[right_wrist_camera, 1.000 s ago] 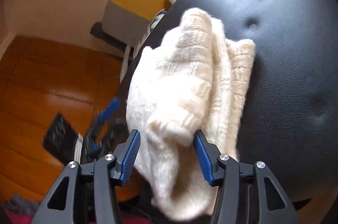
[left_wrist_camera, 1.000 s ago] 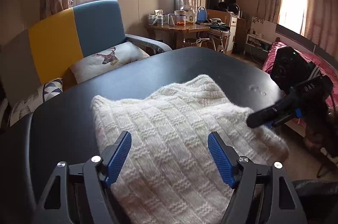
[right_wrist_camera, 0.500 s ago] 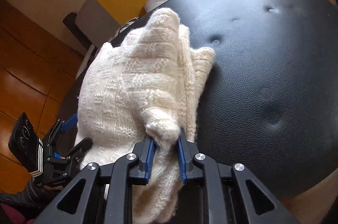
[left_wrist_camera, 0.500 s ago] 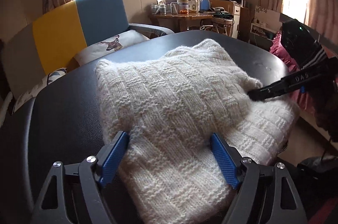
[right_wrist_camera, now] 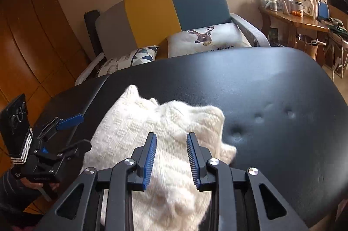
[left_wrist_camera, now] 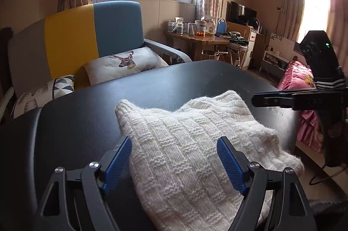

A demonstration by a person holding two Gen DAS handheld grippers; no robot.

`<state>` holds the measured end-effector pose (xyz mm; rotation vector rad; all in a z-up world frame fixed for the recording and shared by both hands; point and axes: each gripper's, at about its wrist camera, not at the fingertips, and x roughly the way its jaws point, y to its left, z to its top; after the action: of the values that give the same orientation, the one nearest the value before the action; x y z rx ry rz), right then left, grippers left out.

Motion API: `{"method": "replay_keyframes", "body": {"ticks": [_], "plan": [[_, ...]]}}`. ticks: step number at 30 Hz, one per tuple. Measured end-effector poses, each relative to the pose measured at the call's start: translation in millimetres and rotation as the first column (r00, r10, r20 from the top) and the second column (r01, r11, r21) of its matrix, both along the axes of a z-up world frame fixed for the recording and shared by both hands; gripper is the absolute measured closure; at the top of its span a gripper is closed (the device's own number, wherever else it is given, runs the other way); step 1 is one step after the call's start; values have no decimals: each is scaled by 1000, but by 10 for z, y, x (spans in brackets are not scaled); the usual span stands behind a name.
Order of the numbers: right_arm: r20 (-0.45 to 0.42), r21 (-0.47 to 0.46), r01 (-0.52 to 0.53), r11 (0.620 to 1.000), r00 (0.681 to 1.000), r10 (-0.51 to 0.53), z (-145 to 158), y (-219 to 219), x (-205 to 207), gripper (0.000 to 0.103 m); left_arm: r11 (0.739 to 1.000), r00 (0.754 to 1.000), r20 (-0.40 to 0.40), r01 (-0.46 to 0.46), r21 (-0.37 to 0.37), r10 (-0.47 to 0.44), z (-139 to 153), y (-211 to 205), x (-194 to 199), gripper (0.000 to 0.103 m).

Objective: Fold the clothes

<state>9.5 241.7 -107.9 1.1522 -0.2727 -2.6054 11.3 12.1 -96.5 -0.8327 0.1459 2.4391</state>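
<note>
The folded cream sweater (left_wrist_camera: 195, 157) is lying on the black table (left_wrist_camera: 87, 117), toward six o'clock. The left gripper (left_wrist_camera: 174, 157) is being held spread wide above it, gripping nothing; the right gripper (right_wrist_camera: 171, 154) is being opened, apparently to release the finished fold.

Cream basket-weave knitted sweater (left_wrist_camera: 191, 150). Black padded leatherette table top (right_wrist_camera: 271, 87). Grey, yellow and blue panelled fabric sofa back (left_wrist_camera: 87, 39). White cushion with brown deer print (right_wrist_camera: 206, 37). White cushion with blue-grey triangle pattern (right_wrist_camera: 132, 58). Pink bedcover (left_wrist_camera: 298, 78).
</note>
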Motion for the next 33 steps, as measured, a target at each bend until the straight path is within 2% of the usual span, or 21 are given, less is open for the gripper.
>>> {"method": "replay_keyframes", "body": {"ticks": [3, 6, 9, 10, 13, 15, 18, 20, 22, 24, 26, 28, 33], "plan": [[86, 19, -16, 1000, 996, 14, -171, -121, -317, 74, 999, 1000, 3, 29, -29, -29, -46, 86, -26, 22], [142, 72, -19, 997, 990, 8, -356, -163, -400, 74, 997, 998, 11, 57, -47, -56, -101, 143, -24, 22], [207, 143, 13, 990, 978, -43, -532, -92, -374, 77, 993, 992, 119, 64, -103, -52, -331, 200, -137, 21], [224, 168, 22, 986, 973, -60, -605, -66, -355, 77, 993, 988, 149, 60, -98, -45, -426, 199, -165, 20], [201, 105, 59, 993, 976, -80, -708, 24, -273, 76, 999, 990, 143, 11, -41, -5, -538, 152, -147, 15], [205, 115, 61, 991, 975, -84, -692, 5, -292, 77, 1000, 989, 145, -1, -26, 5, -532, 140, -153, 14], [178, 106, 62, 992, 981, -80, -656, 6, -285, 76, 996, 984, 180, -31, 81, 16, -410, -33, -151, 14], [166, 4, 100, 995, 981, -100, -578, 150, -205, 74, 981, 972, 233, -66, 182, 23, -335, -252, -187, 13], [160, -118, 151, 982, 978, -131, -492, 332, -96, 72, 954, 954, 299, -104, 280, 17, -313, -499, -266, 8], [185, -264, 191, 946, 972, -145, -458, 553, 31, 66, 927, 926, 376, -149, 345, 8, -359, -706, -368, 7], [255, -401, 225, 888, 958, -127, -540, 736, 152, 57, 909, 894, 449, -175, 379, -15, -440, -819, -463, 7], [326, -507, 268, 819, 939, -105, -656, 893, 273, 55, 898, 869, 493, -189, 397, -35, -513, -854, -522, 7], [449, -609, 384, 693, 888, -98, -1046, 1086, 402, 53, 905, 847, 525, -154, 397, -86, -610, -649, -523, 7]]}}
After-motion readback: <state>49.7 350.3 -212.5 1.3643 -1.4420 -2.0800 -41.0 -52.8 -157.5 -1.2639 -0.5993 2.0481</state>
